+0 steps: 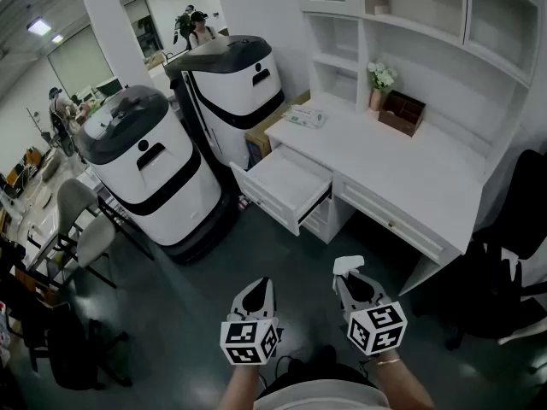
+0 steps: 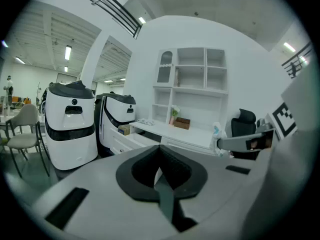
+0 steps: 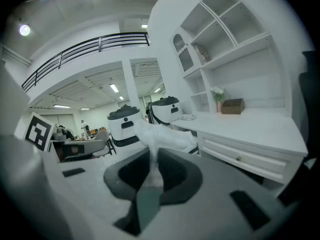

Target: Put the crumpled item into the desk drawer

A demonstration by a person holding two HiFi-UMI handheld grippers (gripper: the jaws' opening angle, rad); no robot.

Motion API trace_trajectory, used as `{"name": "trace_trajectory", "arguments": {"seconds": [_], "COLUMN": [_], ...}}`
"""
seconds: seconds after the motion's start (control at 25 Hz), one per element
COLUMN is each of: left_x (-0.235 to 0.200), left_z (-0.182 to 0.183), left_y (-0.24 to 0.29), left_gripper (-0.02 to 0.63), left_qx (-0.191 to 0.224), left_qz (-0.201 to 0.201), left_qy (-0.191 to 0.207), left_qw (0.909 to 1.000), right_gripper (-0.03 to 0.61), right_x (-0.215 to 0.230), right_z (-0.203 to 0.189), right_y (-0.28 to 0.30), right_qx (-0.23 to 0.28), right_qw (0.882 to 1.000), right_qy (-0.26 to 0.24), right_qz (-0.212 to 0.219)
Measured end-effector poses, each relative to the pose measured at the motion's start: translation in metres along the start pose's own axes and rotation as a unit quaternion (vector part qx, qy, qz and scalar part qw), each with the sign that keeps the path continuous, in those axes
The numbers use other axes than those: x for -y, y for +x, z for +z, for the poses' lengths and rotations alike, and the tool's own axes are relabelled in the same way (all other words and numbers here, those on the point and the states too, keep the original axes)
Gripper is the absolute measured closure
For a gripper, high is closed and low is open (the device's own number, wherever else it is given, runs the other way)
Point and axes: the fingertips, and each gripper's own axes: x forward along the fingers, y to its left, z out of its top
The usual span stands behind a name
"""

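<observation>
My right gripper [image 1: 349, 273] is shut on a crumpled white paper [image 3: 162, 138], which sticks out past its tips [image 1: 348, 266]. It hangs over the dark floor, in front of the white desk [image 1: 410, 165]. The desk's left drawer [image 1: 286, 184] stands pulled open and looks empty inside. My left gripper [image 1: 256, 295] is beside the right one, shut with nothing in it. In the left gripper view the paper [image 2: 216, 133] shows at the right, held by the other gripper.
Two big white-and-black robot bodies [image 1: 149, 165] [image 1: 231, 84] stand left of the desk. On the desk lie a packet [image 1: 305, 116], a flower pot [image 1: 379, 82] and a brown box [image 1: 402, 112]. A black office chair [image 1: 513, 254] is at the right; grey chairs [image 1: 81, 229] at the left.
</observation>
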Motion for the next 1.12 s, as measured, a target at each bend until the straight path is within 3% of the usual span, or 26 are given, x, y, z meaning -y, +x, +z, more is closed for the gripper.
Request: {"name": "trace_trajectory", "arguments": {"seconds": [1.12], "left_x": [0.028], "left_z": [0.013], "left_y": [0.024], "left_gripper": [0.623], "left_qx": [0.016], "left_qz": [0.031], "left_qy": [0.022], "left_qw": [0.9991], "right_gripper": [0.526], "right_x": [0.045], "right_z": [0.041], "right_y": [-0.006], "right_qx": [0.054], "right_qw": [0.998], "right_qy": [-0.008], "right_qz": [0.009]}}
